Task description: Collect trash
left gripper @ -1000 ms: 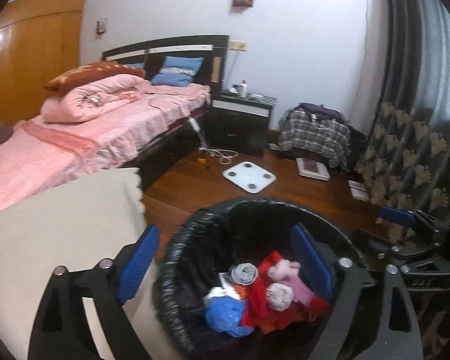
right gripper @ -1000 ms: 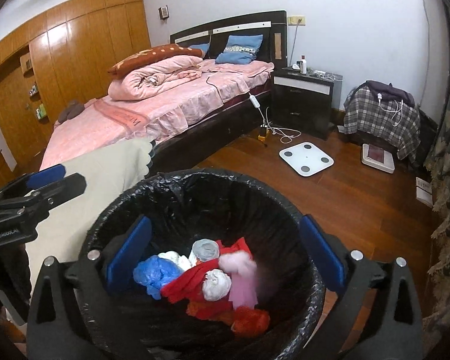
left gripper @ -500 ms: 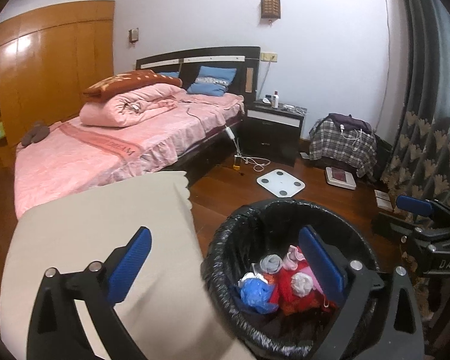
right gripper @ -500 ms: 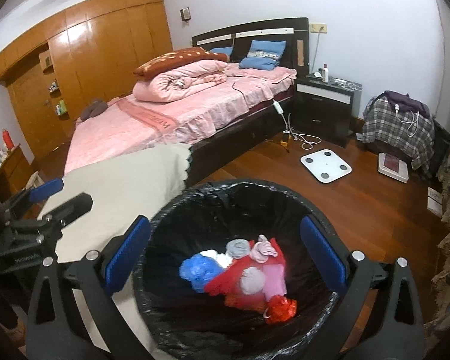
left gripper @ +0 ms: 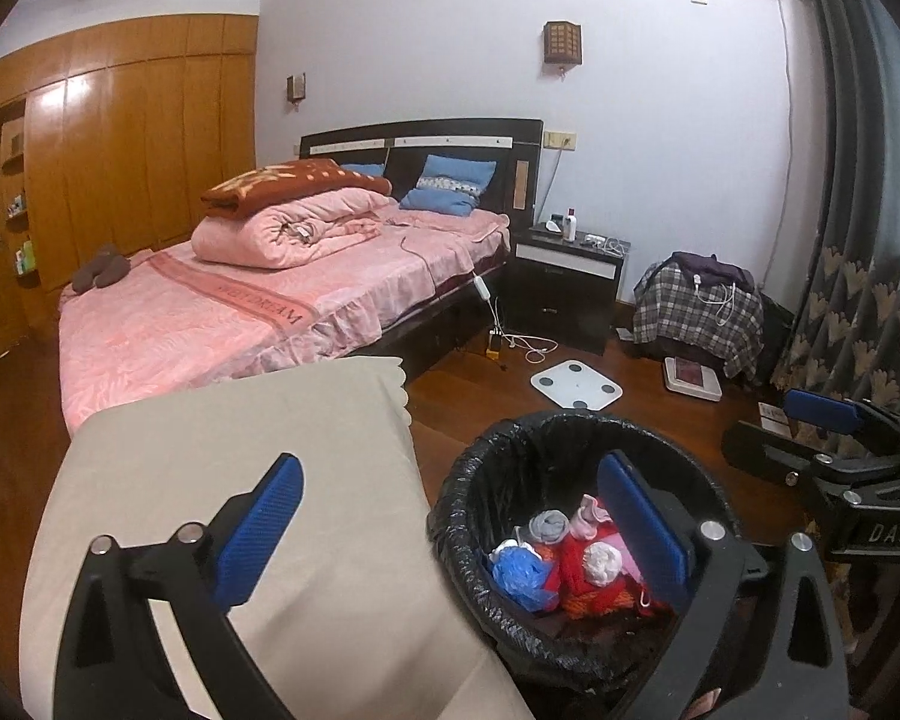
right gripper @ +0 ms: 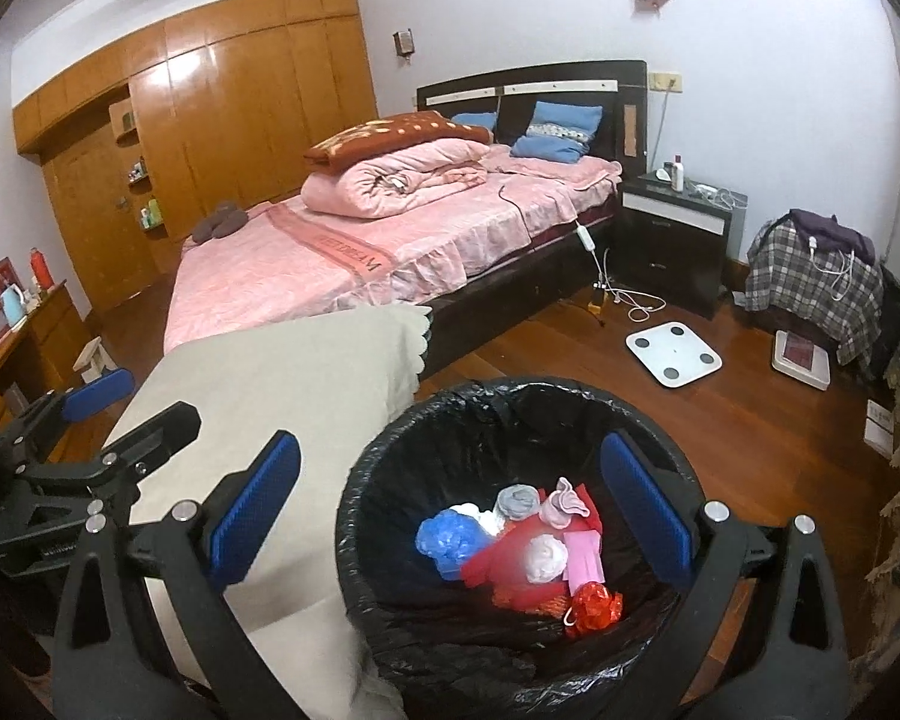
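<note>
A bin lined with a black bag point(left gripper: 492, 480) point(right gripper: 384, 456) stands on the wood floor beside a cloth-covered table. It holds several crumpled pieces of trash: a blue plastic wad point(right gripper: 447, 543), white and pink wads point(right gripper: 546, 558), red paper point(left gripper: 576, 567). My left gripper point(left gripper: 450, 534) is open and empty, raised over the table edge and the bin's left rim. My right gripper point(right gripper: 450, 513) is open and empty above the bin. The right gripper also shows at the right edge of the left wrist view point(left gripper: 840, 432).
A beige cloth-covered table point(left gripper: 240, 456) lies left of the bin. A pink bed point(left gripper: 282, 300), a black nightstand point(left gripper: 564, 282), a white scale point(left gripper: 576, 384) and a plaid-covered pile point(left gripper: 702, 312) stand behind. Curtains point(left gripper: 858, 240) hang at the right.
Both grippers have pulled back and risen from the bin, so it looks smaller and lower. The left gripper has shifted left over the table. The trash lies still.
</note>
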`<state>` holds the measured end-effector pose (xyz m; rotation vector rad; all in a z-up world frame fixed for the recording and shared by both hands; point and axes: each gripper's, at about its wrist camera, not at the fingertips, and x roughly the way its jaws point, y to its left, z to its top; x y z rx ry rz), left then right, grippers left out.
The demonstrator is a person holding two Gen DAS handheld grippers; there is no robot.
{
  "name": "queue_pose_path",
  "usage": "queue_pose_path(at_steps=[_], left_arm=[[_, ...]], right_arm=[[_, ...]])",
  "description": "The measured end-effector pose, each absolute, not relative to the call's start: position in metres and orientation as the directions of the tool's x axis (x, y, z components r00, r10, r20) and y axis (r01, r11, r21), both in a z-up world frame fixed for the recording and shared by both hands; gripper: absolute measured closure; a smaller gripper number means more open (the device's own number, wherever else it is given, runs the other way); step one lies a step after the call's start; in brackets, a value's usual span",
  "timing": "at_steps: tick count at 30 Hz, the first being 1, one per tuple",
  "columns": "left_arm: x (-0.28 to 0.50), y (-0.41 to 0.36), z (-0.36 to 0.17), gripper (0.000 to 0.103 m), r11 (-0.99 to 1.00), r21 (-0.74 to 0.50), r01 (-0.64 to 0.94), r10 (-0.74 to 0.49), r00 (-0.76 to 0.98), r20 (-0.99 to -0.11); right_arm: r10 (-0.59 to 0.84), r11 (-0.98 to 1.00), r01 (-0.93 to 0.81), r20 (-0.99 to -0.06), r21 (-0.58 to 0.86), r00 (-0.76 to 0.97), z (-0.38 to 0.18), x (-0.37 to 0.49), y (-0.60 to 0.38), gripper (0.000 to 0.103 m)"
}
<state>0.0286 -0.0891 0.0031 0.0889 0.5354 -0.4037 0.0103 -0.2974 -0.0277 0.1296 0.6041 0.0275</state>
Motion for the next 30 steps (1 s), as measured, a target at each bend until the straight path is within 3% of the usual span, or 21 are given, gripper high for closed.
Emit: queue_pose_path(at_steps=[30], left_arm=[[0.016,-0.081,0.015,0.006,0.926,-0.023,0.376,-0.339,0.805,-0.487]], right_arm=[[0.063,0.993,0.001,-0.551,0.116,0.832,-0.022,0.004,-0.289,0.006]])
